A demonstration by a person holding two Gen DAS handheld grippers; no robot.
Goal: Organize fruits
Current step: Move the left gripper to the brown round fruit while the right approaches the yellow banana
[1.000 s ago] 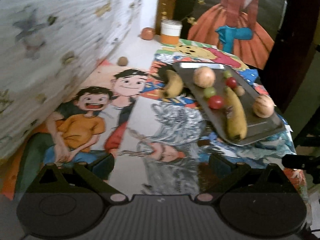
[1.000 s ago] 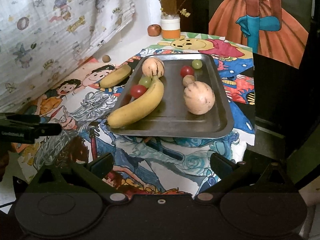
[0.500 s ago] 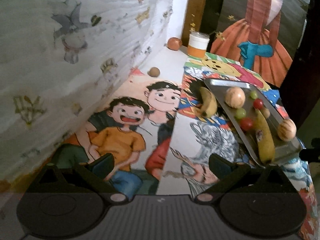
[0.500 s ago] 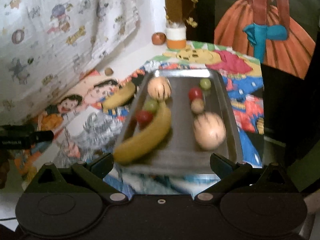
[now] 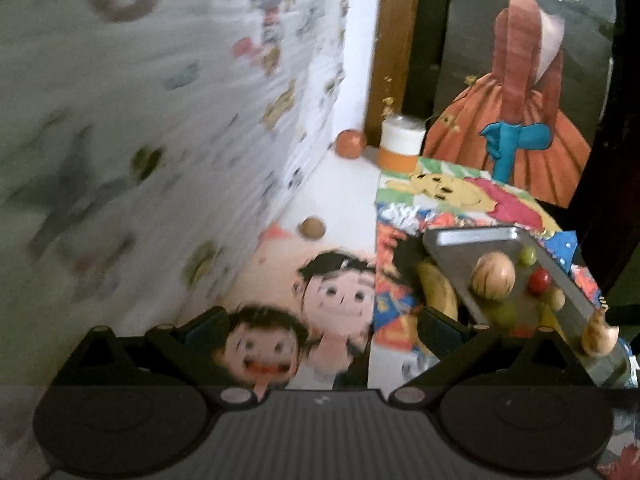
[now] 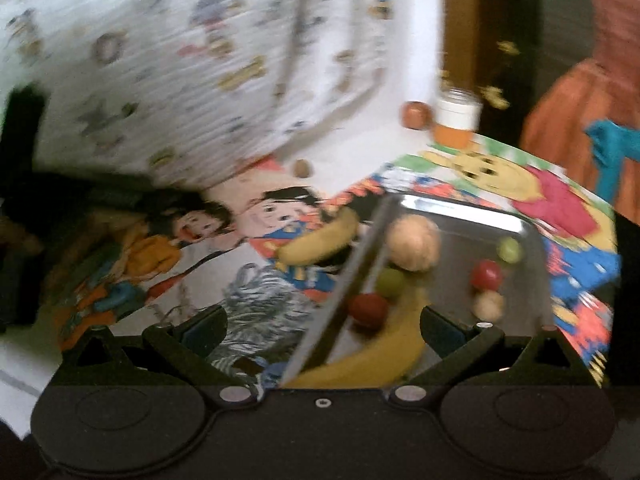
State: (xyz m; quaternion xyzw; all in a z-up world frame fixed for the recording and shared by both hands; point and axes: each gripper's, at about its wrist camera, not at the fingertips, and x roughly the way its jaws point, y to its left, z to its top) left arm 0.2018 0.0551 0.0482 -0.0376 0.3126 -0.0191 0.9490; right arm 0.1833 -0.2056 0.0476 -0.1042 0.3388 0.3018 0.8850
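Note:
A grey metal tray (image 6: 452, 216) lies on the cartoon tablecloth and holds a long banana (image 6: 376, 356), a tan melon (image 6: 414, 244), red (image 6: 368, 310) and green (image 6: 390, 282) small fruits and others. A second banana (image 6: 320, 242) lies on the cloth just left of the tray; it also shows in the left wrist view (image 5: 438, 292), beside the tray (image 5: 460, 248). My right gripper (image 6: 322, 330) is open and empty, low over the tray's near left edge. My left gripper (image 5: 322, 330) is open and empty above the cloth, left of the tray.
A small brown fruit (image 5: 313, 227) and an orange-red fruit (image 5: 350, 143) lie on the white surface by the patterned curtain (image 5: 160, 120). A white and orange jar (image 5: 401, 148) stands at the back. The table's right edge runs just past the tray.
Both grippers have moved forward and swung left. The tray has slid right in the left view and nearer in the right view. Both stay open.

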